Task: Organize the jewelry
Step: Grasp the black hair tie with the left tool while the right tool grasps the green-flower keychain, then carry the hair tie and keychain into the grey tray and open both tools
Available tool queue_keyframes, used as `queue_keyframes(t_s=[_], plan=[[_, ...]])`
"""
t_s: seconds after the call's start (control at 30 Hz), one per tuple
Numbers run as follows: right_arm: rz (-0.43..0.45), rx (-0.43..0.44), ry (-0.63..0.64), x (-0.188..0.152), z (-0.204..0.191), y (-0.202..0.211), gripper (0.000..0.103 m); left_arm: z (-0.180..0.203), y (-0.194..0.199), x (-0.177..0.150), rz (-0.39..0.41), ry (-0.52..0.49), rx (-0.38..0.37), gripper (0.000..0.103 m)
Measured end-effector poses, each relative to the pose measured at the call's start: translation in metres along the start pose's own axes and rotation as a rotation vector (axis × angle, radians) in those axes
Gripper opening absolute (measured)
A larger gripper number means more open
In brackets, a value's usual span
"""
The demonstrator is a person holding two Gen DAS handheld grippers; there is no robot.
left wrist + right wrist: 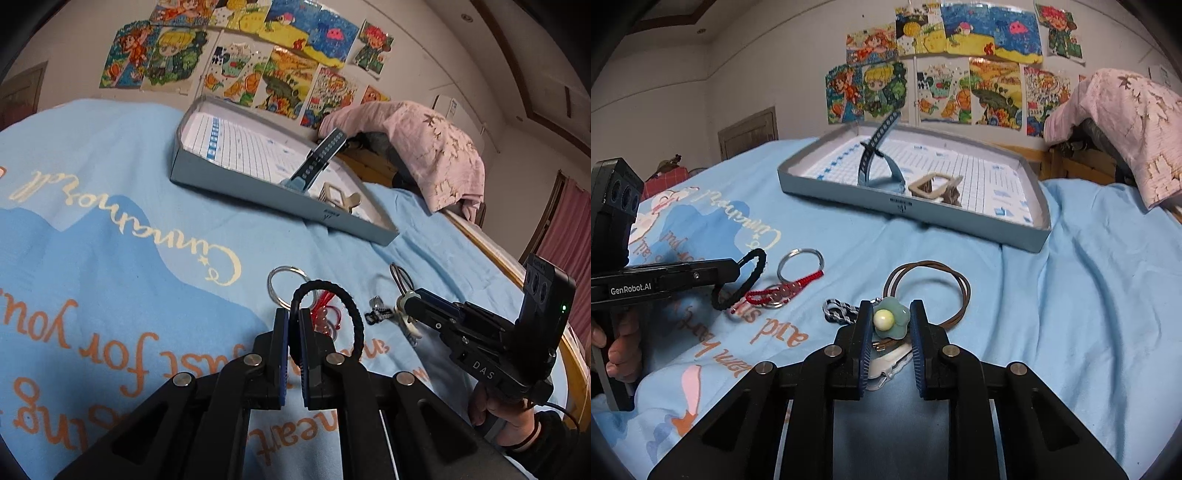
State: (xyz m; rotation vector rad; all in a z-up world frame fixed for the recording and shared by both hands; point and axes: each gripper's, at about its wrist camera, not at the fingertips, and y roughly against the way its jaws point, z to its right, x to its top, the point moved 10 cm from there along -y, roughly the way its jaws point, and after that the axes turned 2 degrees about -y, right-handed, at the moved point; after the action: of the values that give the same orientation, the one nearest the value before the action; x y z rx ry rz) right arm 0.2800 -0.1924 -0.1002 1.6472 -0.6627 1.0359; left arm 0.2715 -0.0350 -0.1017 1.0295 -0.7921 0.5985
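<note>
My left gripper (pixel 294 314) is shut on a black braided hair tie (pixel 354 314), which also shows in the right wrist view (pixel 753 273). My right gripper (pixel 889 314) is shut on a green flower charm (pixel 891 322) joined to a brown cord loop (pixel 945 284). On the blue bedspread lie a silver ring (pixel 799 264), a red cord bracelet (pixel 779 293) and a black-and-white braided piece (pixel 836 312). A grey tray (pixel 1030 232) farther back holds a blue watch strap (pixel 877 155) and a beige clip (pixel 932 188).
A pink cloth (pixel 1126 122) drapes over furniture at the right, beside a wooden bed frame (pixel 1067 162). Drawings (pixel 960 66) cover the back wall. The blue bedspread (pixel 1089 314) spreads to the right of the jewelry.
</note>
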Motion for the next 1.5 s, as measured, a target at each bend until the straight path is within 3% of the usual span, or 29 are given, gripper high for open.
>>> queue_keyframes(t_s=[0.3, 0.5, 0.67, 0.83, 1.07, 1.5], plan=[[0.074, -0.006, 0.039, 0.023, -0.004, 0.014, 0.017, 0.001, 0.0, 0.024, 0.017, 0.034, 0.016, 0.005], [0.141, -0.025, 0.011, 0.064, 0.012, 0.014, 0.017, 0.0, -0.005, 0.079, 0.089, -0.004, 0.094, 0.005], [0.152, -0.049, -0.039, 0.093, 0.035, -0.011, 0.018, -0.004, -0.026, 0.121, 0.118, -0.039, 0.15, 0.005], [0.119, -0.085, -0.051, 0.113, 0.048, -0.054, 0.017, -0.024, -0.056, 0.144, 0.089, -0.028, 0.192, 0.005], [0.052, -0.172, -0.066, 0.117, 0.067, -0.093, 0.017, -0.04, -0.097, 0.143, 0.013, -0.006, 0.213, 0.005], [-0.043, -0.163, -0.11, 0.094, 0.077, -0.118, 0.018, -0.039, -0.114, 0.127, -0.051, -0.037, 0.22, 0.006]])
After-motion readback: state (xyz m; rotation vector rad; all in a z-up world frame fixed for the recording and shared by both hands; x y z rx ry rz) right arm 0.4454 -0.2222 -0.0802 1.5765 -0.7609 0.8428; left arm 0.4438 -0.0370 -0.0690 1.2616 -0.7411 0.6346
